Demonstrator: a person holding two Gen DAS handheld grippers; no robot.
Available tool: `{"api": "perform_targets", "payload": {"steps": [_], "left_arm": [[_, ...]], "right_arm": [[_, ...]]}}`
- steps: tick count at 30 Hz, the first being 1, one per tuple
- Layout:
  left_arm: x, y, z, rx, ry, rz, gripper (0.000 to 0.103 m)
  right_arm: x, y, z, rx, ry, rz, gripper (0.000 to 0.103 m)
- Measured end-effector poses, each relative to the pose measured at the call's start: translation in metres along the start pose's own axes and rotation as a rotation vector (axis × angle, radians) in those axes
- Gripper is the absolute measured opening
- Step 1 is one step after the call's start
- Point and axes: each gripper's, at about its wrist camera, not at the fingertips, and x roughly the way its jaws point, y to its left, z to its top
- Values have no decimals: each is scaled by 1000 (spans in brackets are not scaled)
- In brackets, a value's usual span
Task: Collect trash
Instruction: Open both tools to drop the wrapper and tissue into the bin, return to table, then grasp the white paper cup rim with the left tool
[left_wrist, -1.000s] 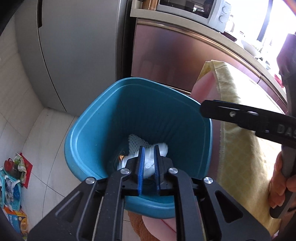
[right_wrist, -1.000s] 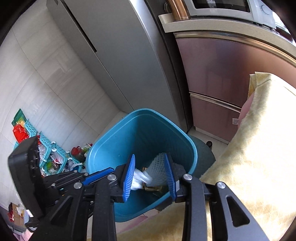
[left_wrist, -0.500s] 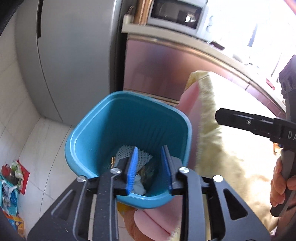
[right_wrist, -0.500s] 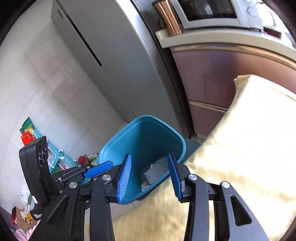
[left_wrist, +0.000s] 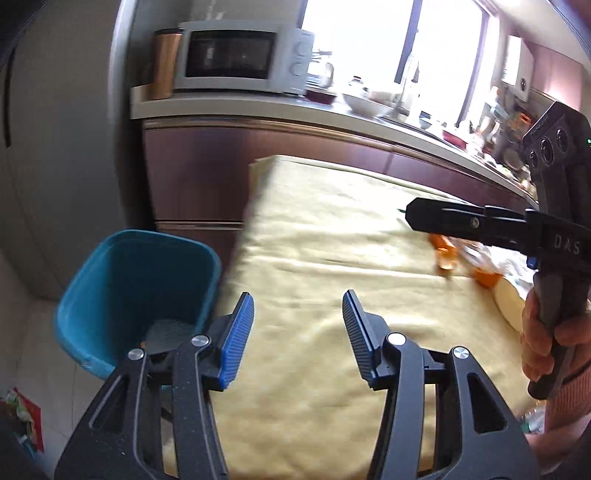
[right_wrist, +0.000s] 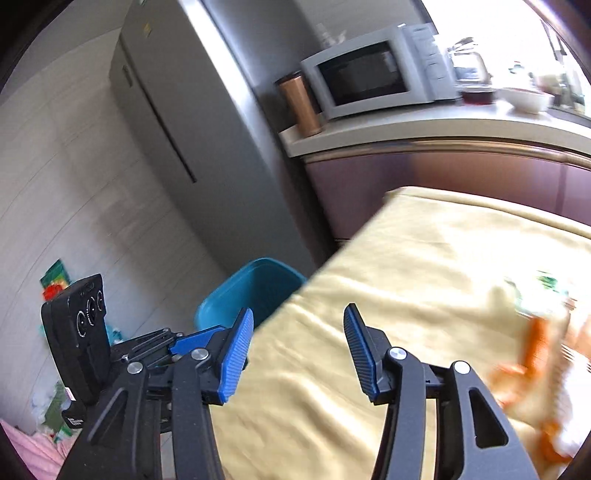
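Both grippers (left_wrist: 297, 325) (right_wrist: 297, 341) agape — above yellow cloth (left_wrist: 332, 258).

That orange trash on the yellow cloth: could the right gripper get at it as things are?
Probably yes. The right gripper is open and empty, the orange scraps lie uncovered on the yellow cloth just to its right, and nothing stands between them. The blur hides their exact shape.

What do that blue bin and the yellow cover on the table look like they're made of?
The blue bin looks like moulded plastic: one even colour, smooth walls with a dull sheen, and a rolled rim. The yellow cover looks like soft woven cloth: matte, with gentle wrinkles, and it drapes over the table's edge. Motion blur hides any weave, so the exact fabric is unclear.
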Motion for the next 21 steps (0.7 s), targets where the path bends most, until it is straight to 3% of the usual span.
{"api": "perform_targets", "payload": {"steps": [13, 21], "left_arm": [[18, -85, -13, 99, 65, -176, 49], [26, -127, -18, 154, 98, -274, 48]], "right_arm": [[-100, -81, -37, 145, -108, -247, 49], [-144, -126, -57, 230, -166, -348, 49]]}}
